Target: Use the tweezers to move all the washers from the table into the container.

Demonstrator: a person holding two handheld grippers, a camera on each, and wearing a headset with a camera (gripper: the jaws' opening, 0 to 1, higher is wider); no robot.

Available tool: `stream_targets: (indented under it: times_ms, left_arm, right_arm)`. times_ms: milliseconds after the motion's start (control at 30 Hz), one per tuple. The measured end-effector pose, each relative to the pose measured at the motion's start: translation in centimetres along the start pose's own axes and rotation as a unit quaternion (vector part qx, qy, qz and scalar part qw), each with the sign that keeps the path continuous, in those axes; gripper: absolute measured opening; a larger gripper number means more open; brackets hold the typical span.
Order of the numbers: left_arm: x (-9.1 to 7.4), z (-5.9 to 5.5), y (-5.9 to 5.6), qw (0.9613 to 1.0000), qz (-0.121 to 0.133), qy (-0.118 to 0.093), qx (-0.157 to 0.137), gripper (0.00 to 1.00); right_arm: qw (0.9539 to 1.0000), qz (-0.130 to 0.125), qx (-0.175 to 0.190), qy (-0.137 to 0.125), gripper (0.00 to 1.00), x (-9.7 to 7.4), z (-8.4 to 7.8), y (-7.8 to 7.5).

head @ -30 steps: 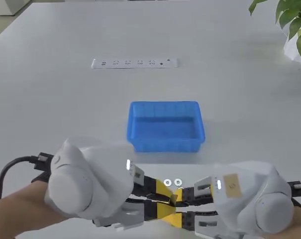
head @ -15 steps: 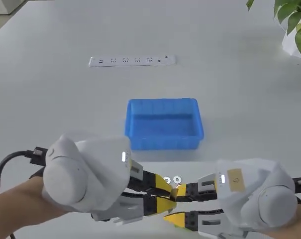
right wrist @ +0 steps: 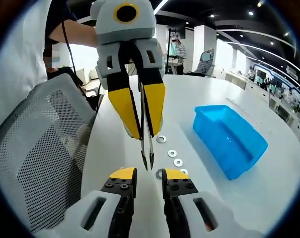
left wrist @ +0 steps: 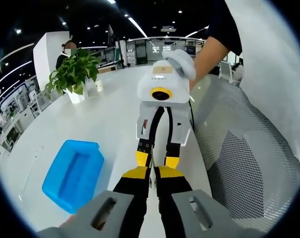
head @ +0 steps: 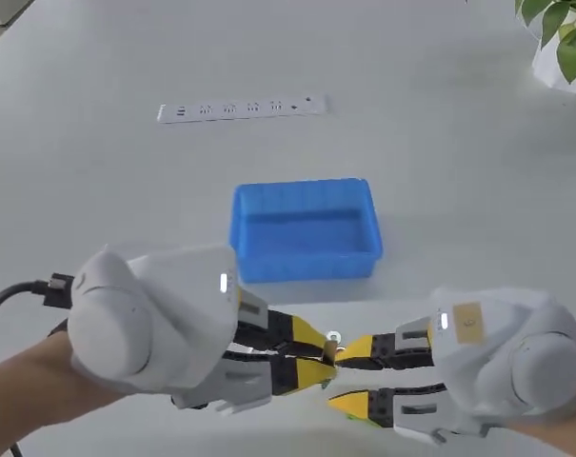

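My left gripper point(head: 324, 365) is shut on thin metal tweezers point(right wrist: 144, 151), whose tips hang just above the white table. Facing it, my right gripper point(head: 345, 378) stands open, and the tweezer tips sit just ahead of the gap between its jaws. Several small metal washers point(right wrist: 172, 152) lie in a row on the table beside the tweezer tips; in the head view one washer point(head: 333, 338) peeks out between the two grippers. The blue container point(head: 305, 231) stands beyond them with nothing visible in it.
A white power strip point(head: 240, 108) lies far behind the container. A potted plant point(head: 564, 38) stands at the back right corner. A grey mesh chair point(right wrist: 45, 148) sits off the table's near edge, next to a person's sleeve.
The head camera has tilted, so the scene sits lower-left. My left gripper's jaws have edged right over the washers, hiding one of the two seen before. The right gripper still faces it.
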State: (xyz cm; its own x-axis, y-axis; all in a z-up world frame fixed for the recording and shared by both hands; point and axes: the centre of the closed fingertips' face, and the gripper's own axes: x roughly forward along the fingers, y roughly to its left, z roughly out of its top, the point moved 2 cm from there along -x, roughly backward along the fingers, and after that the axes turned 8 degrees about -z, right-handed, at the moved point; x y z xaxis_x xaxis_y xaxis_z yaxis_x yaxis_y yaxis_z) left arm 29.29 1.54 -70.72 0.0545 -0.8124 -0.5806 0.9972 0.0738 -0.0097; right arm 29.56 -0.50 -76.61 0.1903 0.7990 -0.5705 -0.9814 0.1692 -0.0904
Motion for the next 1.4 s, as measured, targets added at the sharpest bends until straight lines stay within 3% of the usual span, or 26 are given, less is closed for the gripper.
stream_targets:
  times_ms: [667, 1400]
  left_arm:
    - [1.3, -0.1, 1.4, 1.0000, -0.002, 0.008, -0.001, 0.09]
    - [0.7, -0.7, 1.3, 0.9998, -0.006, 0.010, -0.018, 0.09]
  right_arm:
    - [0.9996, -0.015, 0.024, 0.003, 0.22, -0.9, -1.6, -0.6]
    - [0.9996, -0.012, 0.027, -0.003, 0.22, -0.5, -1.0, -0.6]
